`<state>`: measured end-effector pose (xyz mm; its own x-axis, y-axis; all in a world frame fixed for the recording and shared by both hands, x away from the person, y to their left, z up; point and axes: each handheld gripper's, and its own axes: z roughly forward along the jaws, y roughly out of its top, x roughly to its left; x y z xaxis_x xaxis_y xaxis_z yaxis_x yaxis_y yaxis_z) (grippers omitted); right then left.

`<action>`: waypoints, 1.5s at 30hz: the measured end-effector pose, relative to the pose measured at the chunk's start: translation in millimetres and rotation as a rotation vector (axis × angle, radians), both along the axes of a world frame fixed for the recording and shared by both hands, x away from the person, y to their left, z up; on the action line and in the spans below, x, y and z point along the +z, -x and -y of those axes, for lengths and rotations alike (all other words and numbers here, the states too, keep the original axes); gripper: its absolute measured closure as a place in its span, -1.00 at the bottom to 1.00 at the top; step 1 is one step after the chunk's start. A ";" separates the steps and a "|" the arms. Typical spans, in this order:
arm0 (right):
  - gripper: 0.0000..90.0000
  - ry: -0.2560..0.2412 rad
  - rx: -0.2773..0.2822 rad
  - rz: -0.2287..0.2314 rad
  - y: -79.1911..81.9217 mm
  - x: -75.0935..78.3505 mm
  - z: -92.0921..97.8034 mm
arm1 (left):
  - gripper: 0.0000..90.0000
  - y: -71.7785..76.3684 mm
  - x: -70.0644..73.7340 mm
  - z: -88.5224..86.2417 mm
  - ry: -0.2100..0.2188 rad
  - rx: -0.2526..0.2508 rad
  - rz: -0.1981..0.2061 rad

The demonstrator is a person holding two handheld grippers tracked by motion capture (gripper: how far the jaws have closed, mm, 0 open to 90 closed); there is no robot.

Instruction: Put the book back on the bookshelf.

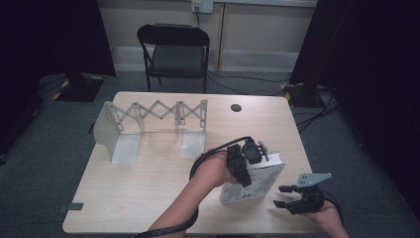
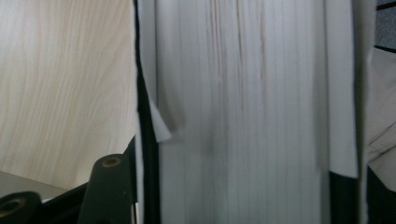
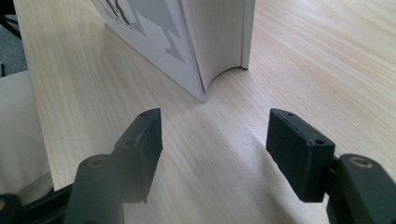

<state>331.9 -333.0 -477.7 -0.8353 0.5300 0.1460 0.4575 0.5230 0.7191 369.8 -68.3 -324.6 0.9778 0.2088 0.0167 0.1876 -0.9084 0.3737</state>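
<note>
A thick white book [image 1: 258,186] stands on its edge on the wooden table [image 1: 148,193], near the front right, leaning a little. My left gripper [image 1: 246,171] comes down on it from above and is shut on it. In the left gripper view the page block [image 2: 243,93] sits between the jaws, with a black jaw on each side. My right gripper [image 1: 279,196] hovers just right of the book, low over the table, open and holding nothing. In the right gripper view its fingers [image 3: 140,140] are spread wide, and the book [image 3: 154,37] stands a short way ahead.
A white expanding book rack [image 1: 148,116] with scissor links stands at the back left of the table. A small dark round hole [image 1: 236,107] lies near the far edge. A black folding chair [image 1: 176,52] stands behind the table. Dark curtains hang on both sides.
</note>
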 end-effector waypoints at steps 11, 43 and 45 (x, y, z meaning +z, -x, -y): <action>-0.20 0.022 0.007 0.005 0.6 -2.9 -3.9 | -0.01 -1.7 -2.5 5.7 -0.019 0.011 -0.005; -0.23 0.031 0.006 0.017 1.7 -9.5 -6.0 | 0.17 4.3 17.2 -10.9 -0.079 0.086 0.012; -0.27 0.049 0.005 0.029 1.4 -11.1 -9.0 | 0.17 4.3 19.5 -14.0 -0.081 0.093 0.013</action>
<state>330.5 -324.0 -488.9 -0.8415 0.5316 0.0958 0.4340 0.5598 0.7058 365.5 -54.3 -305.1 0.9538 0.2964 0.0497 0.2684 -0.9145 0.3029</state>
